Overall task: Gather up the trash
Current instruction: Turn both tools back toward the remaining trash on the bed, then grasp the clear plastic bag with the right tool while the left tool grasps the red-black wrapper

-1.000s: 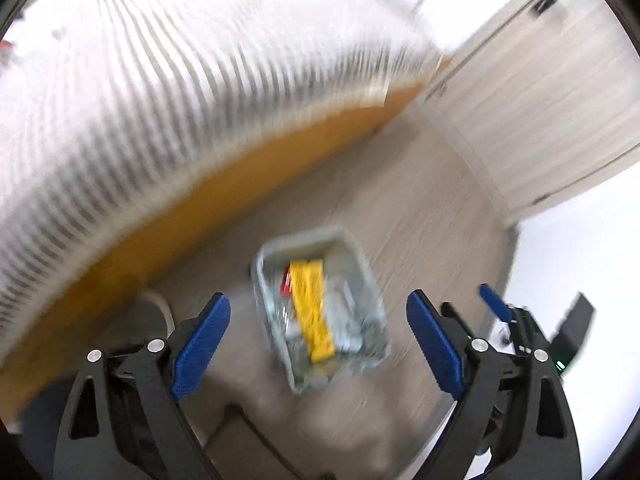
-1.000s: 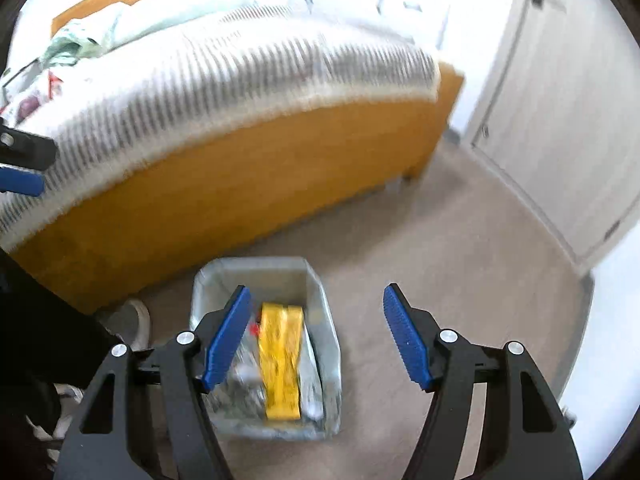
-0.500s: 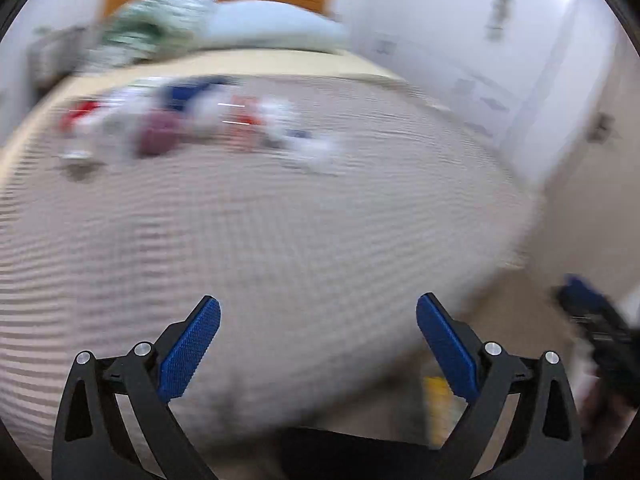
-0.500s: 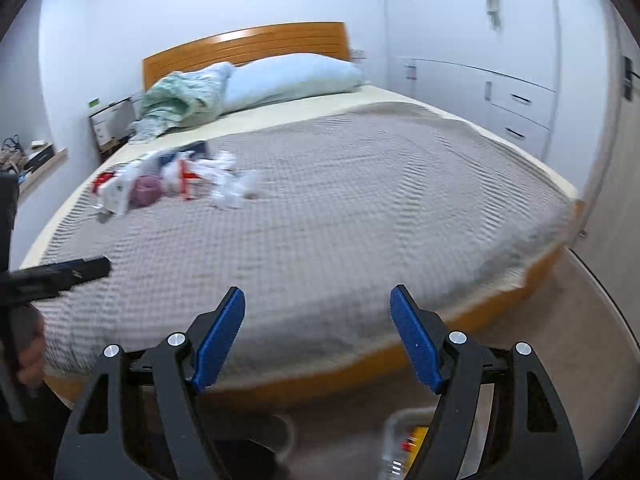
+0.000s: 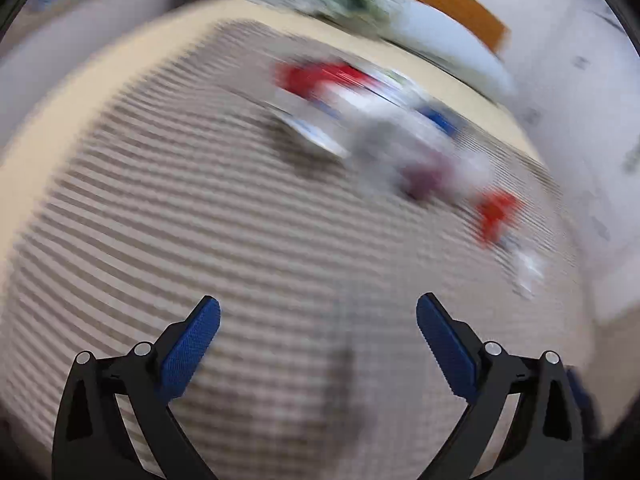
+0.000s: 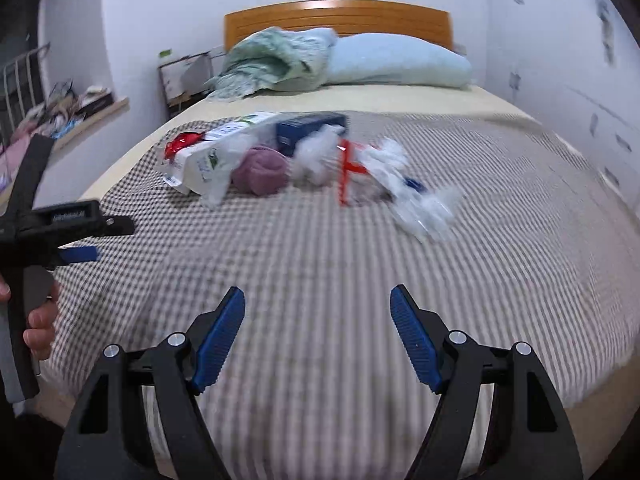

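Note:
A pile of trash lies on the checked grey bedspread (image 6: pixel 320 248): a white carton (image 6: pixel 208 160), a red wrapper (image 6: pixel 182 142), a blue box (image 6: pixel 304 126), a purple ball (image 6: pixel 262 170), crumpled white tissue (image 6: pixel 316 156), a red plastic piece (image 6: pixel 347 168) and clear plastic wrap (image 6: pixel 420 208). My right gripper (image 6: pixel 317 292) hangs open and empty over the bed's near part, well short of the pile. In the blurred left wrist view my left gripper (image 5: pixel 318 302) is wide open and empty, with the smeared trash (image 5: pixel 400 140) ahead of it. From the right wrist view, the left gripper (image 6: pixel 104 240) shows at the left edge in a hand (image 6: pixel 40 328).
A wooden headboard (image 6: pixel 340 12), a pale blue pillow (image 6: pixel 396 60) and a bunched green blanket (image 6: pixel 276 60) are at the bed's far end. A nightstand (image 6: pixel 184 76) and a cluttered shelf (image 6: pixel 80 116) stand left of the bed, white cupboards (image 6: pixel 600 120) right.
Both views have swung up from the grey bin with the yellow packet on the floor to the bed top. The bin has left both views. The left jaws stand slightly wider.

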Motion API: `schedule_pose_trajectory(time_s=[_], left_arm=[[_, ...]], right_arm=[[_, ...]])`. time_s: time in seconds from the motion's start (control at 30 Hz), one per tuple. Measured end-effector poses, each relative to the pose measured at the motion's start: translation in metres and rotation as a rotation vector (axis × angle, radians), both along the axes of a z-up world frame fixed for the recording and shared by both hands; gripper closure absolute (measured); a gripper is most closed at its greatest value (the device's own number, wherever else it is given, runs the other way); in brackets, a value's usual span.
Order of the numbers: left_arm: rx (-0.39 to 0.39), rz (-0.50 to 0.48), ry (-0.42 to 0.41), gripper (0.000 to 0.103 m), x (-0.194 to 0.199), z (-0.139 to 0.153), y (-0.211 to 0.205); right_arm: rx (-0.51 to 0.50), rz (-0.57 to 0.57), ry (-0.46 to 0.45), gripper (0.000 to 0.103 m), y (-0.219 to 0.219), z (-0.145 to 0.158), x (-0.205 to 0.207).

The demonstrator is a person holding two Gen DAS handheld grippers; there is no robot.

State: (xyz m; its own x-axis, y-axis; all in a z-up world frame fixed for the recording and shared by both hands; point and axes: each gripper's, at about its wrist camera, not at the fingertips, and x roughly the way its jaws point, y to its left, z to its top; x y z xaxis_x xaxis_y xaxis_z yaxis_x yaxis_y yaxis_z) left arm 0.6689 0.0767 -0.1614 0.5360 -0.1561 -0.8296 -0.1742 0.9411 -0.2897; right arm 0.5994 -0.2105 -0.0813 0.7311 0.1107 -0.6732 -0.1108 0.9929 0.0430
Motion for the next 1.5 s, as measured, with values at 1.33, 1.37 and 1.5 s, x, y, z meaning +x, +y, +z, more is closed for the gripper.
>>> schedule_pose_trajectory(time_s=[1.33, 1.37, 1.5], left_arm=[[-0.456, 0.218, -0.128, 0.009, 0.051, -0.03, 0.096], [-0.471, 0.213, -0.143, 0.009, 0.054, -0.028, 0.096], [-0.47, 0.167, -0.139, 0.009, 0.108, -0.022, 0.086]], right_arm=[[0.097, -0.029, -0.102, 0.091, 0.012, -0.03, 0.123], [0.117, -0.026, -0.1, 0.091, 0.008, -0.029, 0.125], [0.07, -0.011, -0.138, 0.091, -0.004, -0.023, 0.129]])
